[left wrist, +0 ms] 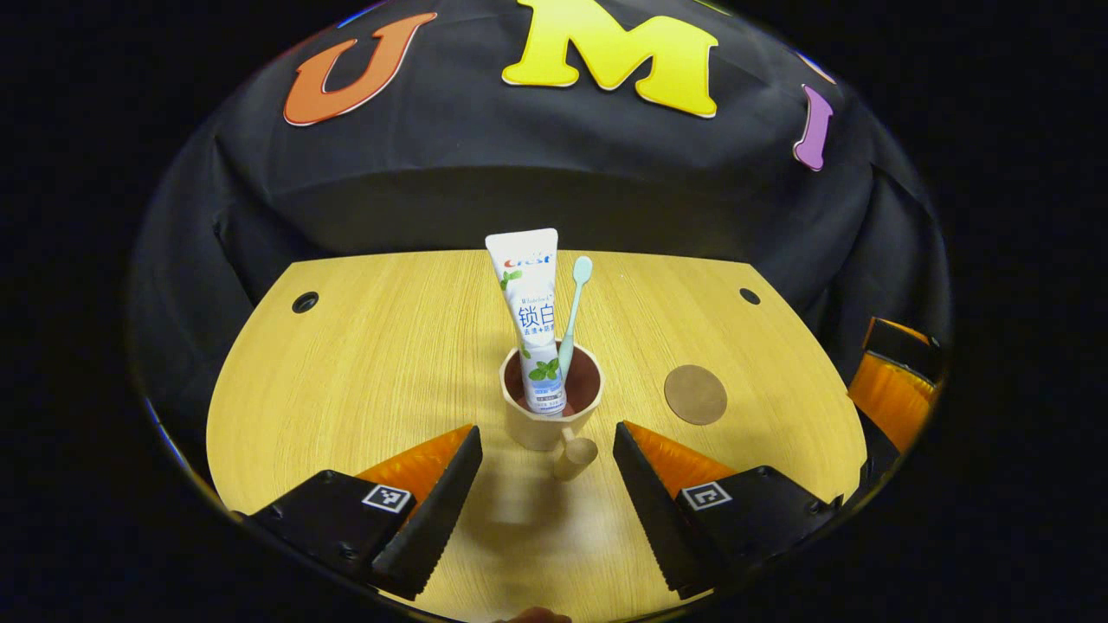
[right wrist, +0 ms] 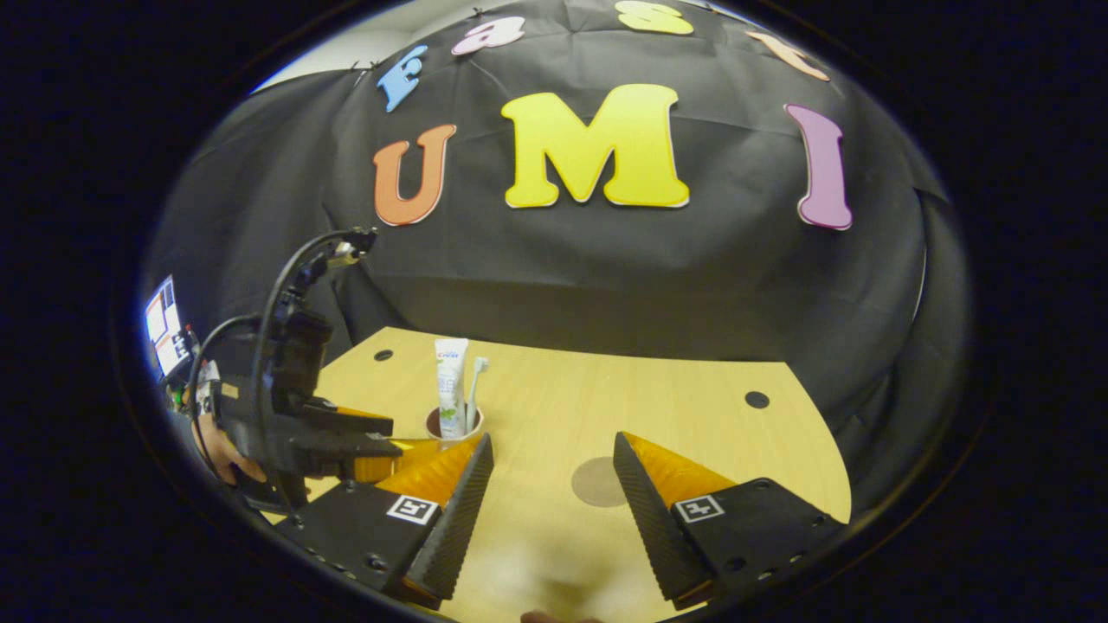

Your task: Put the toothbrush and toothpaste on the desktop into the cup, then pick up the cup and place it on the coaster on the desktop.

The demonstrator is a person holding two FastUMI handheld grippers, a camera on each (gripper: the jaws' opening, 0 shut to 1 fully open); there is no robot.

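Note:
A beige cup (left wrist: 547, 414) with a dark red inside stands mid-table, its handle toward me. A white toothpaste tube (left wrist: 530, 311) and a pale green toothbrush (left wrist: 575, 303) stand upright in it. My left gripper (left wrist: 547, 450) is open, its fingers on either side of the cup's handle, touching nothing. A round brown coaster (left wrist: 695, 394) lies flat to the cup's right. In the right gripper view, my right gripper (right wrist: 554, 454) is open and empty above the coaster (right wrist: 597, 482); the cup (right wrist: 452, 426) with tube and brush stands further left, with the left gripper beside it.
The wooden table (left wrist: 363, 363) has small dark holes near its far corners (left wrist: 305, 302). The black cloth wall rises behind it. A hand (right wrist: 227, 457) holds the left gripper at the left edge, with cables above it. The right gripper's finger (left wrist: 892, 385) shows at the right edge.

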